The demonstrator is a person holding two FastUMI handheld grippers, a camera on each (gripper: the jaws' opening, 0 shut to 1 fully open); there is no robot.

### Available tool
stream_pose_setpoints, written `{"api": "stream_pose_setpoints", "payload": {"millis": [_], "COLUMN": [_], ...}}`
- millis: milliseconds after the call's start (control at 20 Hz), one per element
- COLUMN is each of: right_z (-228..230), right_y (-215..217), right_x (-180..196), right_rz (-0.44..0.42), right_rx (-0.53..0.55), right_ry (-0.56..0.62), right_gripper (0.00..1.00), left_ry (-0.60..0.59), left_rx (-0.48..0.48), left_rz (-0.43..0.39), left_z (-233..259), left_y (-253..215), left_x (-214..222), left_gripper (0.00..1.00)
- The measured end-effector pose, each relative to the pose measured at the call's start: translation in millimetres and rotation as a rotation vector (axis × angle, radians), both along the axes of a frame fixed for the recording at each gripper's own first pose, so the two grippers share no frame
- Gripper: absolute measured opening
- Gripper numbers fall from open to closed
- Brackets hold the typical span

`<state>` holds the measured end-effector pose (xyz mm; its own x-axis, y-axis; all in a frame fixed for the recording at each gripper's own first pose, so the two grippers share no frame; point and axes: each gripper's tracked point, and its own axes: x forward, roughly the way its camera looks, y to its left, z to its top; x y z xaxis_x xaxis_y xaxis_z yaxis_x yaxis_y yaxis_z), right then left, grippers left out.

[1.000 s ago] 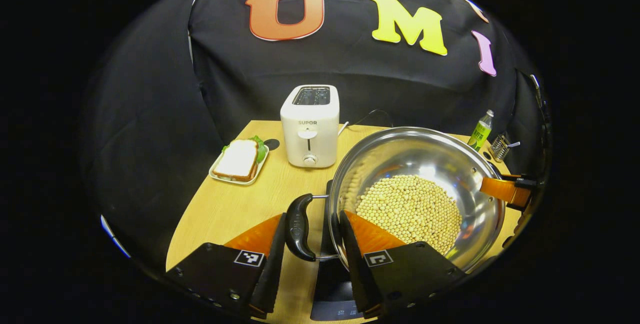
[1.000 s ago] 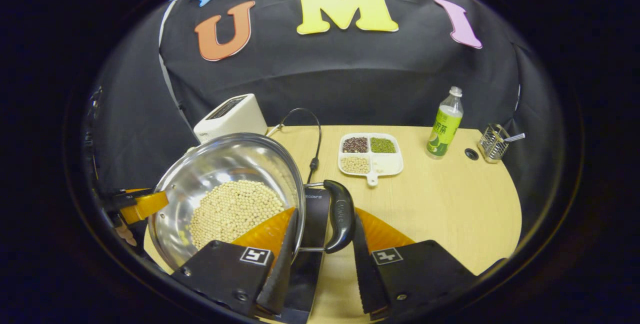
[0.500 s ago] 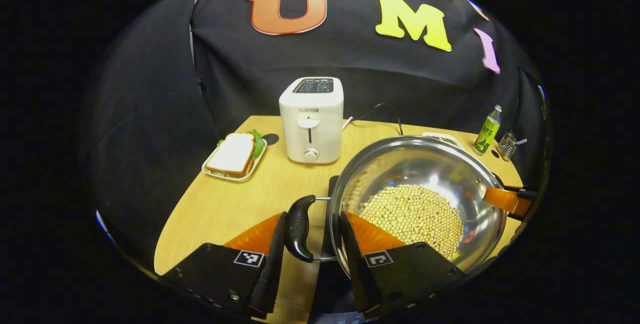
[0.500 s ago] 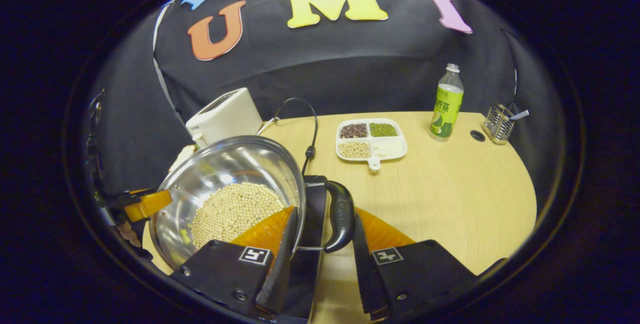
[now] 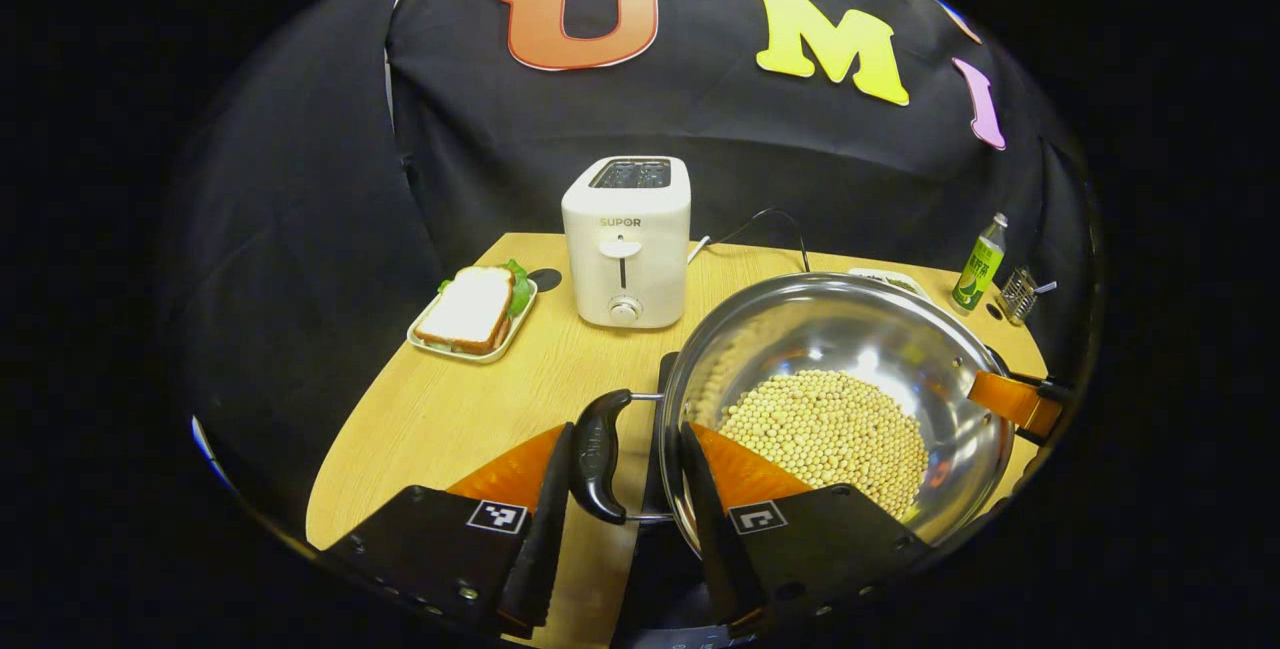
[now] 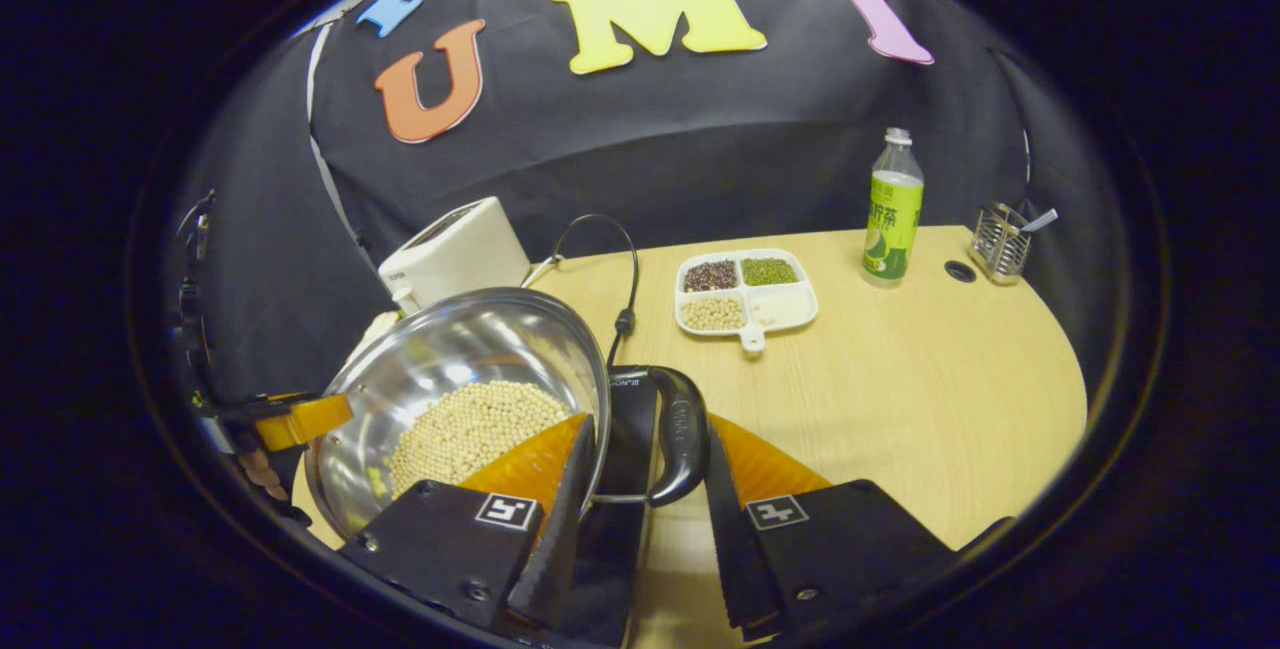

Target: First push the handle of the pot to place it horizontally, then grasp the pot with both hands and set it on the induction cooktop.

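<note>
A steel pot [image 5: 900,329] with pale beans [image 5: 825,429] in it hangs between both grippers over the black induction cooktop [image 5: 658,419]. My left gripper [image 5: 625,426] is shut on the pot's black left handle [image 5: 597,454], one finger outside the handle and the other inside the rim. In the right gripper view the pot [image 6: 450,349] is at lower left. My right gripper [image 6: 648,424] is shut the same way on the right handle [image 6: 684,434], above the cooktop [image 6: 625,429]. Each view has the other gripper across the pot: the right gripper [image 5: 1012,401], the left gripper [image 6: 290,419].
A white toaster [image 5: 625,249] and a plate with a sandwich [image 5: 470,314] stand behind the pot on the wooden table [image 6: 900,399]. A divided dish of beans [image 6: 745,294], a green bottle [image 6: 893,214], a wire holder [image 6: 1000,244] and a black cable [image 6: 628,269] lie farther right.
Both grippers have shifted slightly with the pot still held. The cooktop's front panel has slid toward the bottom edge of the left gripper view.
</note>
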<state>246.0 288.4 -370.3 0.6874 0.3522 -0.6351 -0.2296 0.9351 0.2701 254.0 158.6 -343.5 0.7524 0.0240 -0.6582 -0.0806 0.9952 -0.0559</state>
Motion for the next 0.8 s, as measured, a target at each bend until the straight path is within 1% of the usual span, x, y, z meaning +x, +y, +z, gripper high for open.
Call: {"api": "stream_pose_setpoints", "payload": {"millis": [50, 150, 200, 250, 300, 350, 400, 450, 500, 600, 700, 800], "right_z": [0, -2, -2, -2, -4, -4, -4, -6, -5, -4, 5, 16], "right_y": [1, 0, 0, 3, 6, 8, 11, 12, 10, 6, 2, -7], "right_x": [-1, -1, -1, -4, -7, -9, -13, -20, -26, -37, -45, -52], "right_rz": [0.008, 0.025, 0.036, 0.048, 0.059, 0.069, 0.091, 0.102, 0.100, 0.093, 0.092, 0.088], "right_rx": [-0.007, -0.023, -0.022, -0.007, 0.014, 0.035, 0.052, 0.064, 0.076, 0.081, 0.082, 0.067], "right_ry": [0.005, 0.028, 0.044, 0.065, 0.090, 0.101, 0.114, 0.135, 0.153, 0.172, 0.146, 0.109], "right_gripper": [0.63, 0.65, 0.70, 0.71, 0.70, 0.73, 0.80, 0.84, 0.91, 0.91, 0.91, 0.92], "left_ry": [0.006, 0.037, 0.044, 0.052, 0.042, 0.028, 0.019, 0.006, -0.008, -0.020, -0.042, -0.070], "left_rx": [-0.017, -0.058, -0.057, -0.045, -0.037, -0.057, -0.073, -0.077, -0.073, -0.080, -0.093, -0.078], "left_rz": [0.007, 0.014, 0.021, 0.042, 0.067, 0.079, 0.089, 0.098, 0.102, 0.105, 0.112, 0.104], "left_z": [-1, -10, -12, -15, -15, -12, -8, -4, 0, 8, 21, 34], "left_y": [0, -1, 2, 8, 14, 12, 10, 12, 12, 9, 3, -2], "left_x": [0, -3, -4, -7, -9, -12, -16, -21, -25, -36, -48, -61], "left_gripper": [0.61, 0.64, 0.64, 0.71, 0.69, 0.89, 0.99, 0.98, 0.98, 0.97, 0.96, 0.96]}}
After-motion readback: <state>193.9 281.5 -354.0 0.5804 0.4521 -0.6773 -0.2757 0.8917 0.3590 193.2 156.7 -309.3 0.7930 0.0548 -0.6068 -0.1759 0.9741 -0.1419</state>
